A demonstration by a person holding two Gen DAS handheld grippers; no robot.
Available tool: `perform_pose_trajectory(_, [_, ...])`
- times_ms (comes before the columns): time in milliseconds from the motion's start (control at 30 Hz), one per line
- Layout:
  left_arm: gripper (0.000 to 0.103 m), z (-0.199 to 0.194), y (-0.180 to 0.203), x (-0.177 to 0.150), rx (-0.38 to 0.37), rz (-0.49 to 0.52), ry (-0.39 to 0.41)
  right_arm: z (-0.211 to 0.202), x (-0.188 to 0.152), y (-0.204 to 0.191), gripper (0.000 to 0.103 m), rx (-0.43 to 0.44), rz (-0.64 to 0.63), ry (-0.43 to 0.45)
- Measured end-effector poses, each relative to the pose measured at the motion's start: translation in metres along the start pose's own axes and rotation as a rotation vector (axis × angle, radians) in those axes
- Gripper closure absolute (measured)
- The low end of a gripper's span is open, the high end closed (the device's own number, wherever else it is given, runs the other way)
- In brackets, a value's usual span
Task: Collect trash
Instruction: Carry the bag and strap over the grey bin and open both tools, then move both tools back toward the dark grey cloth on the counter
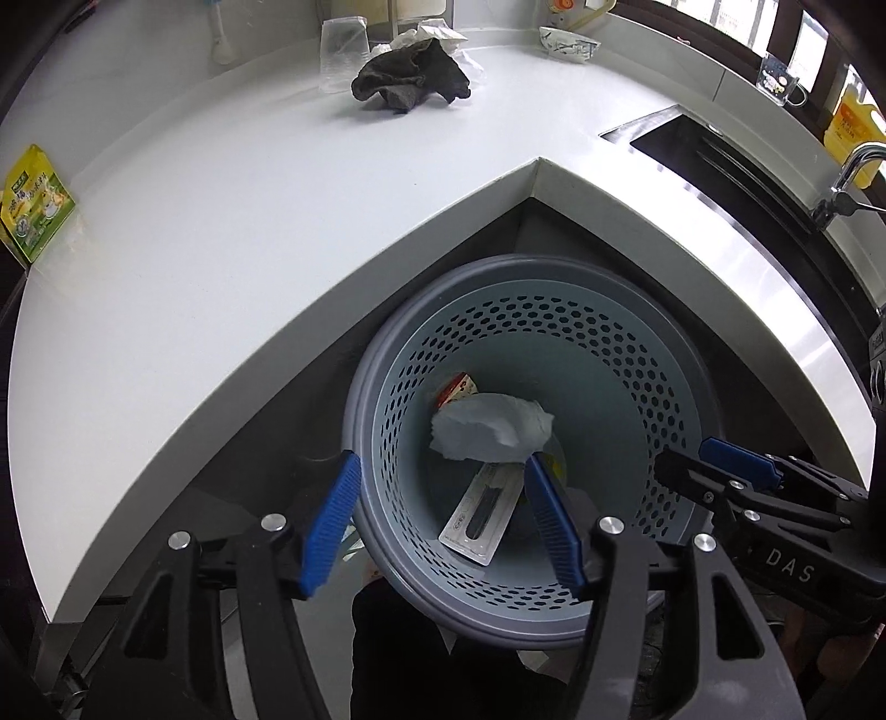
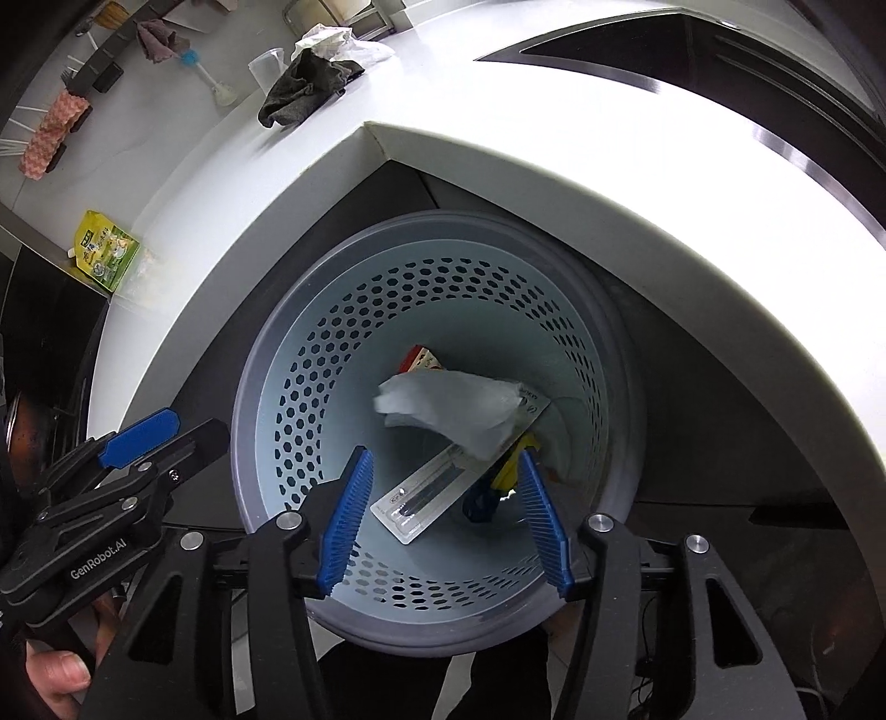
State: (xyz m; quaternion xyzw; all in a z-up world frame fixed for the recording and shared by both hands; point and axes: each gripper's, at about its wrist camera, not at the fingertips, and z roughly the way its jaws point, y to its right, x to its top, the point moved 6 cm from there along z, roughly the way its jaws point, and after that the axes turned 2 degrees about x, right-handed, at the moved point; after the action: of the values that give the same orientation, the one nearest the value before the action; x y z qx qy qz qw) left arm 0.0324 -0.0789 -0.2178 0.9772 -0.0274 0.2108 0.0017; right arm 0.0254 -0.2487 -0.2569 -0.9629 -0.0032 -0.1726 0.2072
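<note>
A grey perforated waste bin (image 1: 526, 265) (image 2: 443, 219) stands on the floor under the inner corner of the white counter. Inside lie a crumpled white tissue (image 1: 487, 426) (image 2: 448, 404), a clear blister pack (image 1: 482, 520) (image 2: 421, 498), a red-and-white carton (image 1: 457, 387) (image 2: 421, 360) and a yellow-and-blue wrapper (image 2: 498, 482). My left gripper (image 1: 441, 462) (image 2: 196, 426) hangs open over the bin's left side, with nothing between its blue pads. My right gripper (image 2: 444, 455) (image 1: 686, 457) is open above the bin's mouth and holds nothing.
On the white counter (image 1: 221, 249) sit a dark crumpled cloth (image 1: 410, 77), a clear plastic cup (image 1: 343, 52) and a green-yellow pouch (image 1: 33, 205). A steel sink (image 1: 720, 160) with a faucet (image 1: 847, 171) lies to the right, with a yellow bottle (image 1: 853, 127) behind it.
</note>
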Motion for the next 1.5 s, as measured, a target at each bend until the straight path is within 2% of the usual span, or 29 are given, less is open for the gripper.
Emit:
perform_pose_trajectory(667, [0.035, -0.039, -0.003, 0.013, -0.003, -0.018, 0.051, -0.037, -0.002, -0.001, 0.044, 0.025, 0.039, 0.036])
perform_pose_trajectory(1000, [0.030, -0.082, -0.012, 0.038, 0.004, -0.053, 0.159, -0.068, 0.010, -0.020, 0.042, 0.047, -0.038, 0.076])
perform_pose_trajectory(1267, [0.025, -0.110, -0.044, 0.053, 0.051, -0.129, 0.222, -0.096, 0.035, -0.035, 0.039, 0.081, -0.078, 0.150])
perform_pose_trajectory(1500, [0.019, -0.131, -0.079, 0.063, 0.096, -0.160, 0.265, -0.098, 0.061, -0.054, 0.037, 0.092, -0.102, 0.186])
